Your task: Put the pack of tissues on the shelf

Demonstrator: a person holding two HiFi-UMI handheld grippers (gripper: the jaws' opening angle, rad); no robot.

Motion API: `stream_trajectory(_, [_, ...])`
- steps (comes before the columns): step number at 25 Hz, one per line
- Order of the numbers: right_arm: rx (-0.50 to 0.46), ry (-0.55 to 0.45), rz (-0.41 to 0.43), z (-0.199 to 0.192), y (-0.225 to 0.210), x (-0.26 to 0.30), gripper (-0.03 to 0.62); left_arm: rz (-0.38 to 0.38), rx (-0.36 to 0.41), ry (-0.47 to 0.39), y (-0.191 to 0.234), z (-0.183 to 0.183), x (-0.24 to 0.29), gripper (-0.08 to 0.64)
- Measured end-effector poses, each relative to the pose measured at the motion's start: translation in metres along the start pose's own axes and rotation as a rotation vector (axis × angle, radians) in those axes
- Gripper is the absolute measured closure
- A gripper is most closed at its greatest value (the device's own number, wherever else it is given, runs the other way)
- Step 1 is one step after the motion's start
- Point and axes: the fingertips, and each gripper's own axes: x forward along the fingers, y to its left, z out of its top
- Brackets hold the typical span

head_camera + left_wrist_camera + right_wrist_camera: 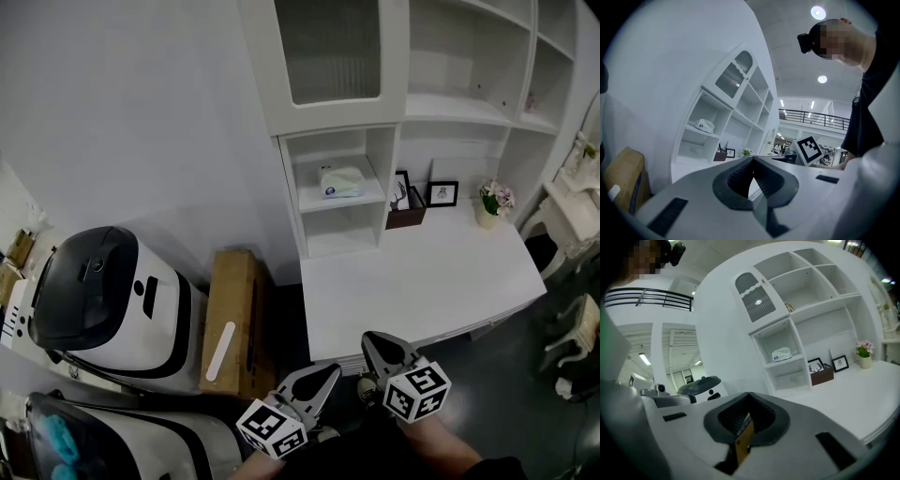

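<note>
White wall, a white shelf unit (396, 141) standing over a bare white desk (422, 272), and dark open floor along the desk's front edge. In the head view, the pack of tissues (339, 180) lies in the shelf unit's small open compartment, under the glazed door. It is pale and soft-looking, with a blue mark on its front. A cardboard box (232, 319) stands just left of the shelf unit. The left gripper (328, 372) and right gripper (370, 339) sit side by side near the desk's front edge, the arms cut off by the frame. The left gripper view shows its jaws clenched tip to tip with nothing between them. The right gripper view shows jaws pressed together too. A brown strip in the slit behind the tips is hard to make out.
</note>
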Motion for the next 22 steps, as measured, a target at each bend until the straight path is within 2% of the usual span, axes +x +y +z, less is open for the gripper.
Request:
stream_trajectory(10, [-0.004, 0.013, -0.008, -0.02, 0.027, -0.027, 0.588, -0.011, -0.007, 0.001, -0.013, -0.013, -0.025, 0.555])
stream_trajectory(22, [-0.026, 0.035, 0.017, -0.028, 0.046, -0.027, 0.588, 0.005, -0.013, -0.026, -0.009, -0.011, -0.037, 0.555])
